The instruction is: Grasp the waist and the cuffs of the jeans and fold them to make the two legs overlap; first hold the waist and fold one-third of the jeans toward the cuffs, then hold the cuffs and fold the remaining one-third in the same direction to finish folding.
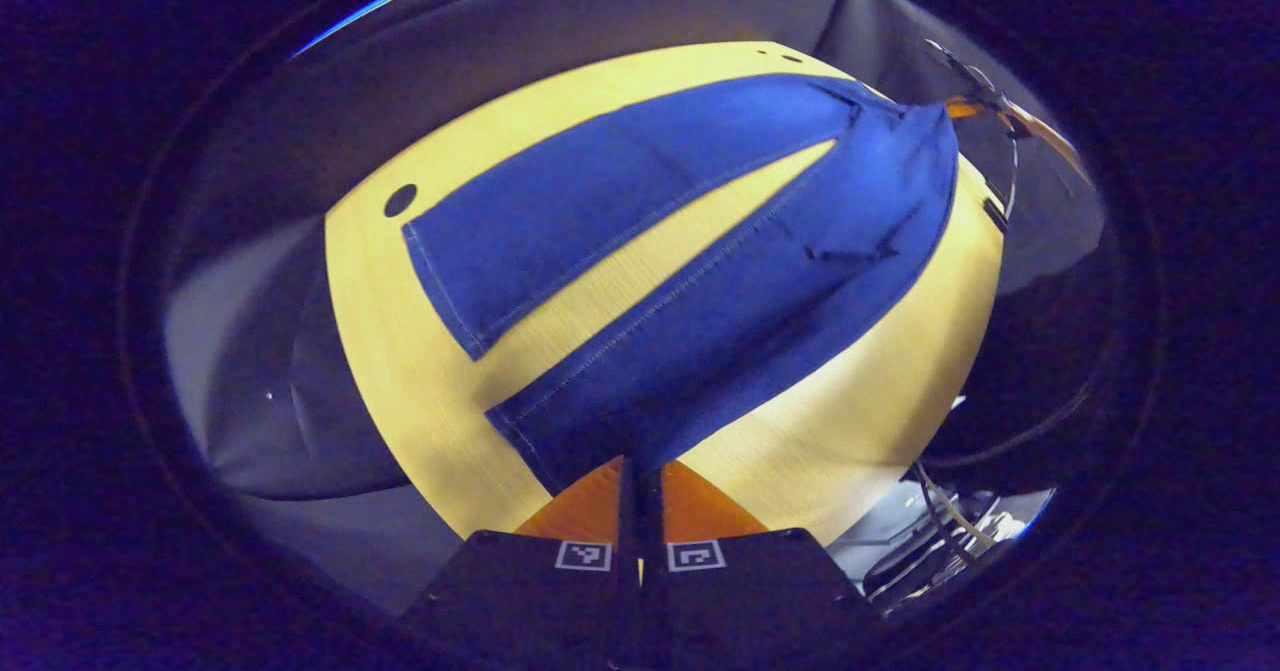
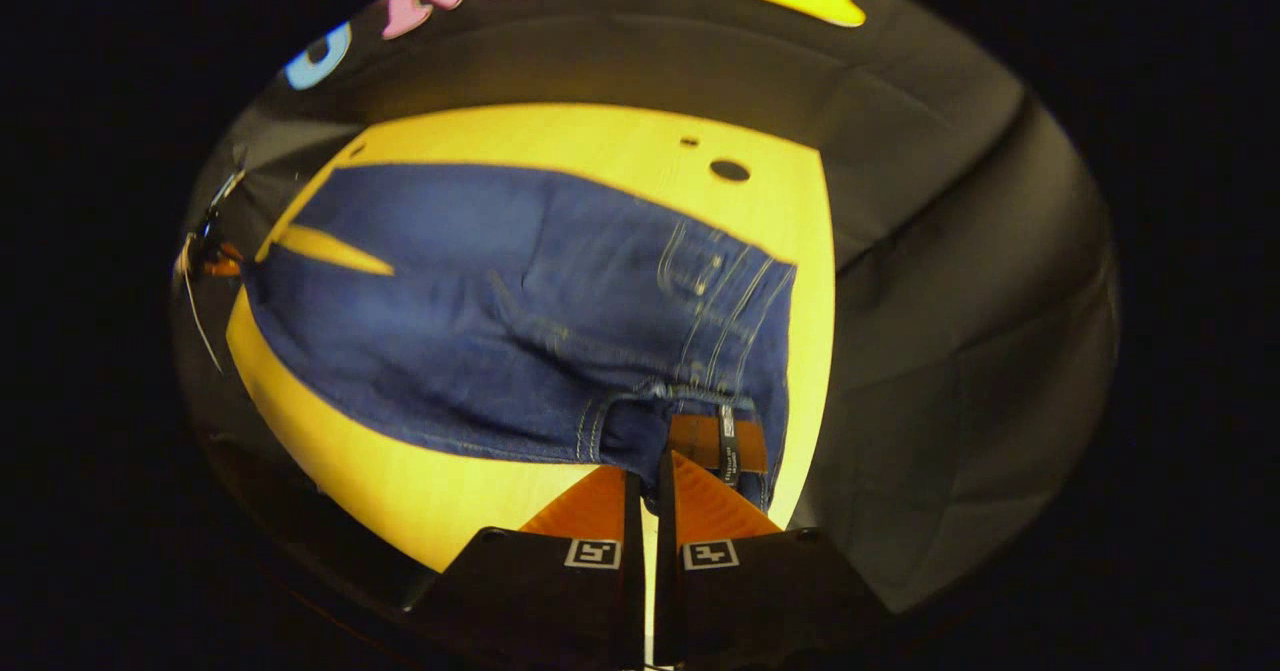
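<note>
**Both grippers clamped on jeans**

Left gripper: fingers pinched together on near-leg cuff of the blue denim jeans. Right gripper: nearly closed on the waistband by the brown patch. Jeans lie spread on round yellow wooden table, 2 legs splayed apart.

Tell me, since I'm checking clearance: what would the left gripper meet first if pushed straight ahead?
The left gripper is already clamped on a cuff of the blue denim jeans, so it would probably push into that raised leg, with the yellow wooden table beneath.
</note>
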Available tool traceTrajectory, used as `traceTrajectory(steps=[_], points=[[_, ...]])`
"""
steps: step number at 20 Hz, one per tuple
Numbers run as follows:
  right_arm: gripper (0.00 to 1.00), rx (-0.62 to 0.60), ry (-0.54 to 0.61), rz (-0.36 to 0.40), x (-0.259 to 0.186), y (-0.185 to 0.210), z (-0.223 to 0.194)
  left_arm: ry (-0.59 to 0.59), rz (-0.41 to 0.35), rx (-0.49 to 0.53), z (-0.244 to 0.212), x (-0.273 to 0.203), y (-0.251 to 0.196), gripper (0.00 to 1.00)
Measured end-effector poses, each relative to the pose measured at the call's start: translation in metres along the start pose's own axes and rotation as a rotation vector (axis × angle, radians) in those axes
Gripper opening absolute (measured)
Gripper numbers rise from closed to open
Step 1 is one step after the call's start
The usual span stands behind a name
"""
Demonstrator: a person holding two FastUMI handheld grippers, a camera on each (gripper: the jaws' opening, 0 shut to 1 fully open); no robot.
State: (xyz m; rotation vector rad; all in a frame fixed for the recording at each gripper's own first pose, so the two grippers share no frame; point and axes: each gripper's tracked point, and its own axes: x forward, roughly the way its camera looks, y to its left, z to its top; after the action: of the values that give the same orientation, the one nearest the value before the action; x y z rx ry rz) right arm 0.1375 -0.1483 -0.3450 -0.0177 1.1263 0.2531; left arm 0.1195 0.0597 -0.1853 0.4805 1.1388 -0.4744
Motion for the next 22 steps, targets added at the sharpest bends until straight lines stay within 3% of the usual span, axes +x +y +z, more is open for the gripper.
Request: traceTrajectory(steps=[5, 10, 14, 19, 20, 21, 22], points=[[0.08, 0.02, -0.104, -0.084, 0.016, -0.015, 0.068, -0.156, 0.072, -0.16, 0.091, -0.009, 0.039, 0.06], [0.07, 0.194, -0.192, -0.145, 0.067, -0.046, 0.133, -0.276, 0.103, -0.406, 0.161, 0.016, 0.094, 0.06], [0.07, 0.256, -0.152, -0.171, 0.135, -0.063, 0.147, -0.277, 0.09, -0.584, 0.185, 0.064, 0.121, 0.06], [0.08, 0.238, -0.129, -0.22, 0.185, -0.059, 0.148, -0.286, 0.198, -0.641, 0.197, 0.087, 0.134, 0.08], [0.1, 0.258, -0.153, -0.207, 0.189, -0.06, 0.155, -0.3, 0.231, -0.614, 0.196, 0.083, 0.139, 0.13], [0.19, 0.284, -0.165, -0.191, 0.186, -0.059, 0.159, -0.314, 0.27, -0.583, 0.198, 0.076, 0.147, 0.21], [0.27, 0.322, -0.183, -0.157, 0.182, -0.055, 0.164, -0.325, 0.306, -0.558, 0.197, 0.071, 0.155, 0.48]])
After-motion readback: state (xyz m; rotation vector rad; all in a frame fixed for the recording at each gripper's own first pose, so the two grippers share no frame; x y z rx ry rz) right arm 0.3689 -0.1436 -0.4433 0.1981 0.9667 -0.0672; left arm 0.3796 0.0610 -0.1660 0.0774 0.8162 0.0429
